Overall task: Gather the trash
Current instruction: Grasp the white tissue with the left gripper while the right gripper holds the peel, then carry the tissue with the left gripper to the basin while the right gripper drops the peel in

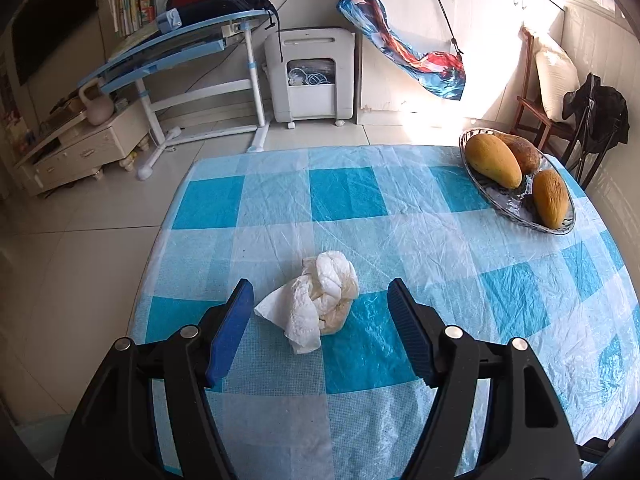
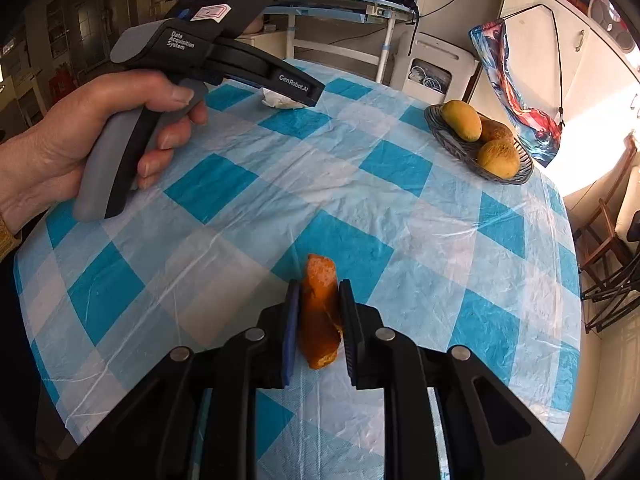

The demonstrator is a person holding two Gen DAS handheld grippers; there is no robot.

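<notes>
A crumpled white tissue wad point(image 1: 316, 300) lies on the blue-and-white checked tablecloth point(image 1: 360, 208). My left gripper point(image 1: 320, 292) is open, its blue pads on either side of the wad, not touching it. My right gripper point(image 2: 320, 292) is shut on a piece of orange peel point(image 2: 320, 308), held just above the cloth. In the right wrist view the left gripper's body point(image 2: 224, 68) is held by a hand at the far left, with the tissue wad point(image 2: 280, 100) partly hidden under it.
A glass bowl point(image 1: 500, 200) with three mangoes point(image 1: 494, 160) stands at the table's far right, also in the right wrist view point(image 2: 456, 148). Beyond the table are a blue desk point(image 1: 180, 40), a white appliance point(image 1: 312, 76) and dark chairs point(image 1: 592, 120).
</notes>
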